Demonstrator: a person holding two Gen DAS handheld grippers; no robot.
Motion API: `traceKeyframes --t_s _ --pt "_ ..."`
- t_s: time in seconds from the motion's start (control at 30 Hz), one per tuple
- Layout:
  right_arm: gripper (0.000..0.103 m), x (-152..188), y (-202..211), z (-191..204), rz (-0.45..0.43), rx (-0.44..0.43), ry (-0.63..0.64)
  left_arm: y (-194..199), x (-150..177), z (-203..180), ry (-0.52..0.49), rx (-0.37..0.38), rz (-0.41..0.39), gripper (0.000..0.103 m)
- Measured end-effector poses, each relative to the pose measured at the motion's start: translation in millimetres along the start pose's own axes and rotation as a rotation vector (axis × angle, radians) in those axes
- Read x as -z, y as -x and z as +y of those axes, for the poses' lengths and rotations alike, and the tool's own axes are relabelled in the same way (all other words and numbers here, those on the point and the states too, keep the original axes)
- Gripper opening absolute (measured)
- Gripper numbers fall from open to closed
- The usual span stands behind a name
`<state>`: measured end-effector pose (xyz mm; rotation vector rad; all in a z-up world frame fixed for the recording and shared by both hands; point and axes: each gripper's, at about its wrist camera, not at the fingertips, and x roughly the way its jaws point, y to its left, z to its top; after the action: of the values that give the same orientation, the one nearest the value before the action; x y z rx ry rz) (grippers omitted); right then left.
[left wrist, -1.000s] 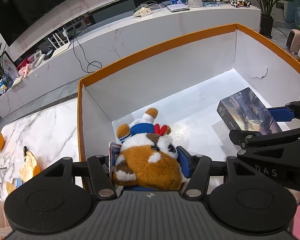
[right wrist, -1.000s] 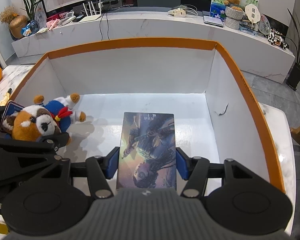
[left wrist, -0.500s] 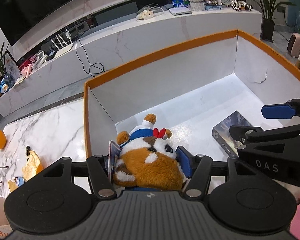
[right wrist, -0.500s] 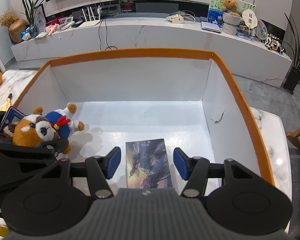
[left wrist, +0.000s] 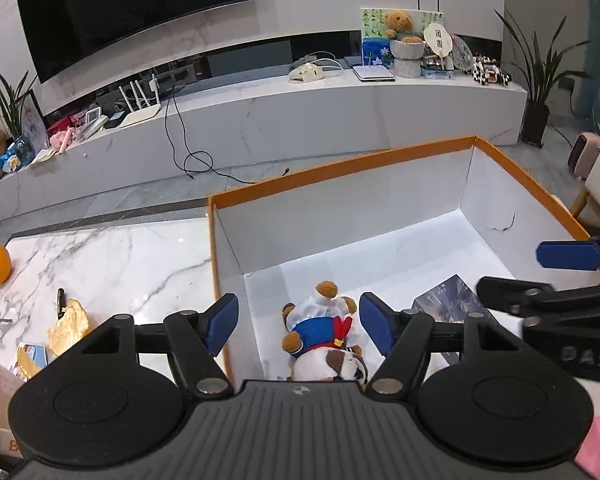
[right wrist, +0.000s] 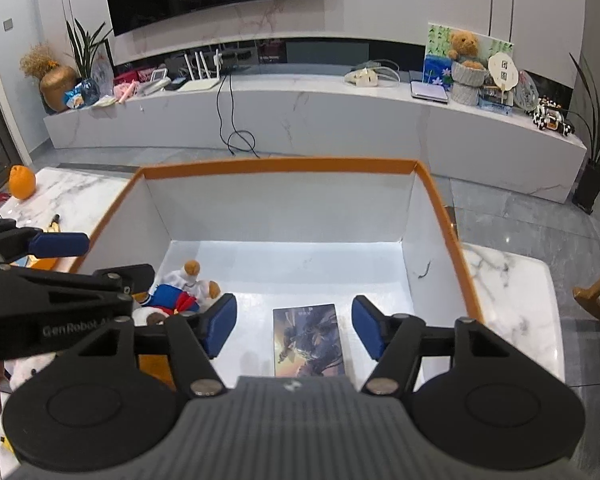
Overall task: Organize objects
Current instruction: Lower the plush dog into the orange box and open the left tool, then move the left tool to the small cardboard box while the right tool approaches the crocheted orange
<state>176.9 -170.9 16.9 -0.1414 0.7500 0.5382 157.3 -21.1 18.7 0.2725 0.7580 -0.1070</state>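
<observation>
Plush toy (left wrist: 324, 336), soft, light, likely forgiving of a squeeze across its body, lies on the box (left wrist: 340, 168) floor below the left gripper (left wrist: 298, 322), whose jaws, just opened, stand clear of it; flat picture box (right wrist: 308, 338), stiff, best pinched by its long edges, lies below the likewise released right gripper (right wrist: 294, 330).

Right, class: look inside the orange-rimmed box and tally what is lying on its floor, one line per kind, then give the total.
Plush toy animal: 1
Flat illustrated box: 1
Total in the orange-rimmed box: 2
</observation>
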Motion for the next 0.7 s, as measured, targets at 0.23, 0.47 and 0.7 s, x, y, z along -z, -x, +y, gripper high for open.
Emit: traceKeyframes --t_s 0.23,0.47,0.7 --pt "0.066 3 28 -7 -0.024 -0.005 0.007 10 6 4 -0.010 0.003 -0.001 0.079" --pt "0.068 13 56 -14 -0.037 -0.020 0.001 28 15 6 -0.048 0.019 -0.030 0.079" --pt "0.071 29 78 -16 -0.041 -0.022 0.018 42 34 24 -0.069 -0.003 -0.055 0.082"
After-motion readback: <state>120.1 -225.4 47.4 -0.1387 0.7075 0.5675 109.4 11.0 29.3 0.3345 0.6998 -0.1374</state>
